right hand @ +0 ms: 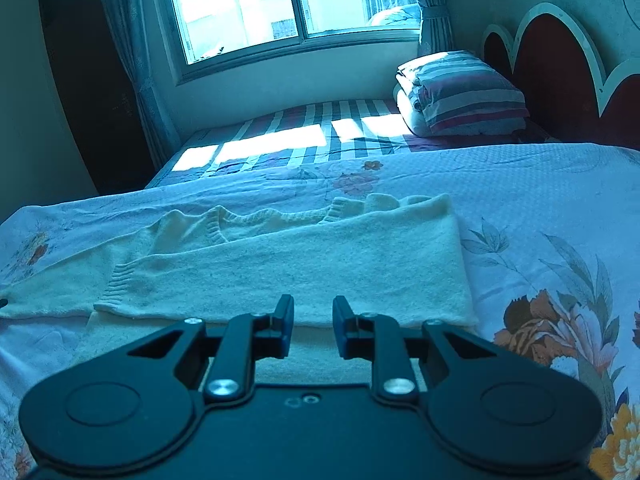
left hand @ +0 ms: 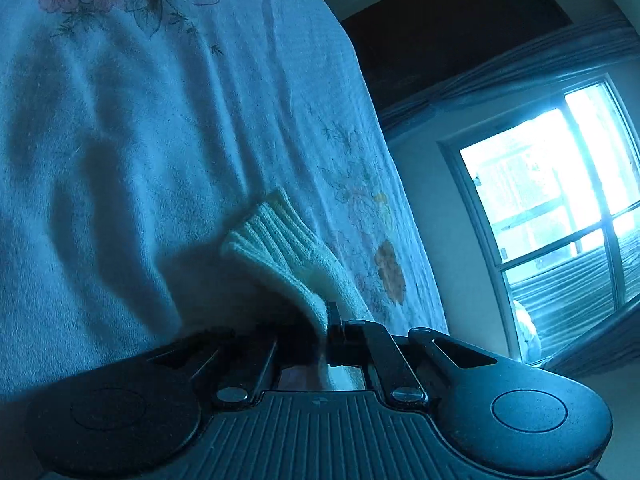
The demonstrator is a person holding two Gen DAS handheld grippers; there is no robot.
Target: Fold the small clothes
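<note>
Evidently the cream knitted sweater [right hand: 280, 256] lay flat on the floral bedspread [right hand: 540, 208], its long axis running side to side across the right wrist view, with one sleeve [right hand: 288, 280] already laid over the body and its ribbed cuff pointing to the view's left. The right tongs [right hand: 313, 322] hovered just above the sweater's near edge, spread apart and holding nothing, so the garment lay straight ahead of them. The left tongs [left hand: 334, 330] were pressed together, pinching a ribbed cuff [left hand: 276, 240] that rose ahead of them against the bedspread. That cuff was probably the other sleeve's end. Being already gripped, the left side seemed better placed to carry its sleeve across the body, along the garment's long axis.
</note>
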